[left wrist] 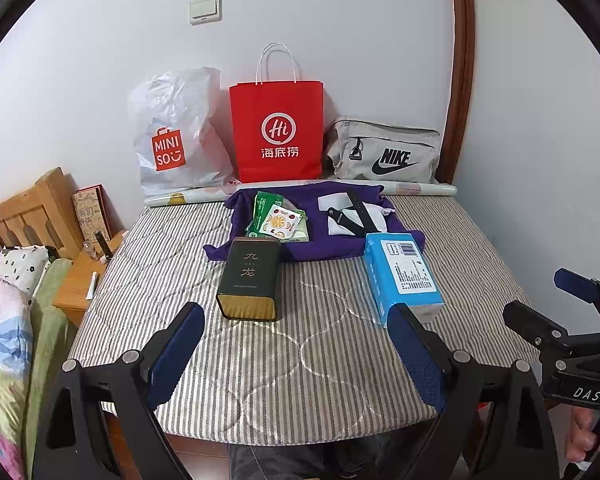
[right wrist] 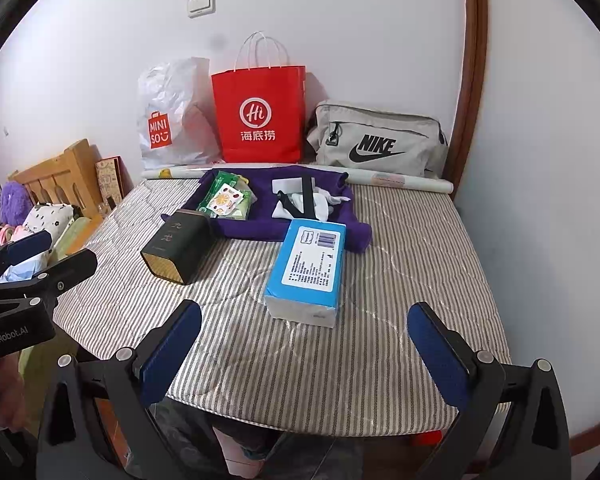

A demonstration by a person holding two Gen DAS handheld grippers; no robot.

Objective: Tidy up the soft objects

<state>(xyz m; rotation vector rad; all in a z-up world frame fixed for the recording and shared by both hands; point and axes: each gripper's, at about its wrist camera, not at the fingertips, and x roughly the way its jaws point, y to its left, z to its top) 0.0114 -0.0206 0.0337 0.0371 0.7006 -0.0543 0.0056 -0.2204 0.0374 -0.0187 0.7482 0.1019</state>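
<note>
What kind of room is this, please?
Most likely a bedroom at home. A wooden headboard with bedding stands at the left, a striped quilted pad covers the table, and shopping bags lean against the wall.

Tin (left wrist: 250, 278) left of tissue pack (left wrist: 402, 272); cloth (left wrist: 324, 236) behind both.

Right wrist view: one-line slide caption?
Open right hand-held gripper above striped bed, facing tissue pack, tin, purple cloth.
</note>
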